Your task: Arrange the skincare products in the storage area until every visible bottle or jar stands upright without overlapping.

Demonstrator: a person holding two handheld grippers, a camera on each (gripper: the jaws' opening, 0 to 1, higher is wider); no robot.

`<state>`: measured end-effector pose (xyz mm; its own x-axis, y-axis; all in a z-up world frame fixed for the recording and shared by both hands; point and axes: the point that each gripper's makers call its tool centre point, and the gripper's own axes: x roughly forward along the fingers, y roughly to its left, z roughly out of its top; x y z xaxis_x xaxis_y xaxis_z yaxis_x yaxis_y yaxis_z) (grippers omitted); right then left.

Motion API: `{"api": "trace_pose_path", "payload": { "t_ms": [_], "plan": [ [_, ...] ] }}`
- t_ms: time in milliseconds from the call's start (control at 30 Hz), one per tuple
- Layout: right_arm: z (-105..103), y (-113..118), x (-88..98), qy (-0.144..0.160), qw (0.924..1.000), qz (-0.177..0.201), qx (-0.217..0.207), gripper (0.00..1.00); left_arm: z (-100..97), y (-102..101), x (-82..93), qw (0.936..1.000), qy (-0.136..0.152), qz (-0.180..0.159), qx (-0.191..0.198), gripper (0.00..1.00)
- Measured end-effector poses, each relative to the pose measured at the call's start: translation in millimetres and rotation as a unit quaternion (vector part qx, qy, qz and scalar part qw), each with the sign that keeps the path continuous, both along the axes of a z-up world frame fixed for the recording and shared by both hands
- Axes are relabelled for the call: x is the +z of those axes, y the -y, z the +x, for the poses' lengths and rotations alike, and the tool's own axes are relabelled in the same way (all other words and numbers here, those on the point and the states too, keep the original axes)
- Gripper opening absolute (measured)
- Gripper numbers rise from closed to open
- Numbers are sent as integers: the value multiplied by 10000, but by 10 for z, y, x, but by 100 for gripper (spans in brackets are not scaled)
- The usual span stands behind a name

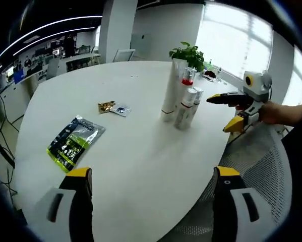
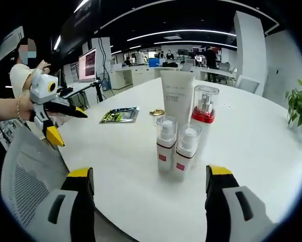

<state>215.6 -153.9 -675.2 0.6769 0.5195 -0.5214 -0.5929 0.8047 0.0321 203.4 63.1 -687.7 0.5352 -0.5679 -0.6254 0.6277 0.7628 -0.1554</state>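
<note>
Yellow-tipped right gripper (image 2: 149, 184) spread, empty, before mesh chair back (image 2: 27, 166) | left gripper (image 1: 153, 184) likewise wide apart | two small clear-capped pump bottles (image 2: 175, 149) upright, touching, on smooth round white table (image 2: 251, 146) | taller red-collared pump bottle (image 2: 203, 117) and white tube (image 2: 176, 98) just behind | glossy green pouch (image 1: 74, 141) lies flat, apart

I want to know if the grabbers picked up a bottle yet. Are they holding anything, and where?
Nothing is held. The left gripper and the right gripper are both open and empty, apart from the upright bottles on the white table.
</note>
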Motion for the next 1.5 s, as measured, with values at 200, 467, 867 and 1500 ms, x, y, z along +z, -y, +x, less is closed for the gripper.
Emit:
{"api": "trace_pose_path", "payload": {
  "t_ms": [200,467,867,1500],
  "plan": [
    [8,14,-7,17,10000,6,-33,99,-20,-139,40,9997,36,-54,242,97],
    [50,69,-39,42,9999,-35,-152,99,-103,-265,38,9989,18,-74,471,98],
    [59,81,-30,70,9998,-35,-168,99,-228,-258,72,9971,7,-261,718,97],
    [27,31,21,117,9999,-60,-98,99,-211,-281,79,9976,8,-370,584,96]
  ]
}}
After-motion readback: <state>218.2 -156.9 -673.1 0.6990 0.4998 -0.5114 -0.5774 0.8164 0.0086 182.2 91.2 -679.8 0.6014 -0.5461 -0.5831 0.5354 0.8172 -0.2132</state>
